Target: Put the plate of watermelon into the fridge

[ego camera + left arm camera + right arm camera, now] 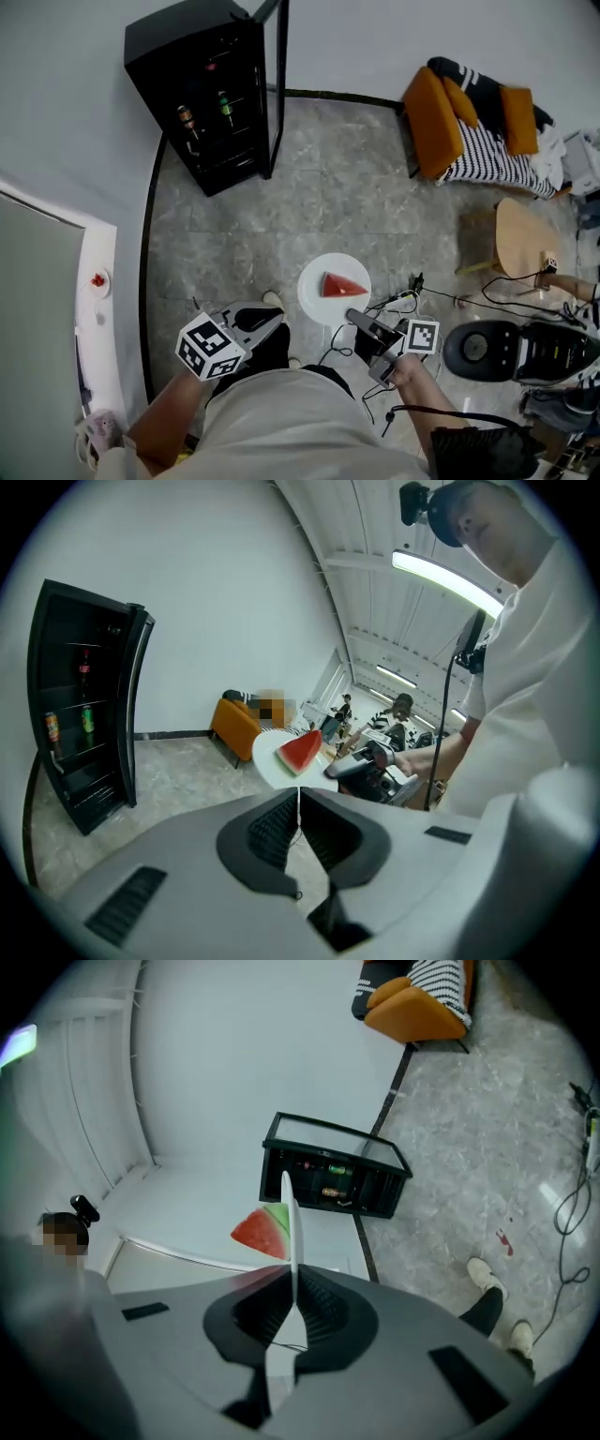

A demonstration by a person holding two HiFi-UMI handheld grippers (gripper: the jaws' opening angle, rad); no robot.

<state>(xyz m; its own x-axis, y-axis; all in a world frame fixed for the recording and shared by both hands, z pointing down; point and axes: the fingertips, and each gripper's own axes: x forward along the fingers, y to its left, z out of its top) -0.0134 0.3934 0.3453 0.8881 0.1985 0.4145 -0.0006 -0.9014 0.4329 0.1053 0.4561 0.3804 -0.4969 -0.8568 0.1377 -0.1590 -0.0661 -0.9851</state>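
Note:
A white plate carries a red watermelon wedge and hangs above the grey floor in front of me. My right gripper is shut on the plate's near rim. In the right gripper view the plate shows edge-on between the jaws, with the wedge on its left. My left gripper is shut with nothing in it, to the left of the plate and apart from it. The left gripper view shows the plate, the wedge and the right gripper ahead. The black fridge stands far left with its glass door open.
Bottles sit on the fridge shelves. An orange chair with a striped cloth and a round wooden table are at the right. Cables and a black round device lie on the floor. A white counter runs along the left.

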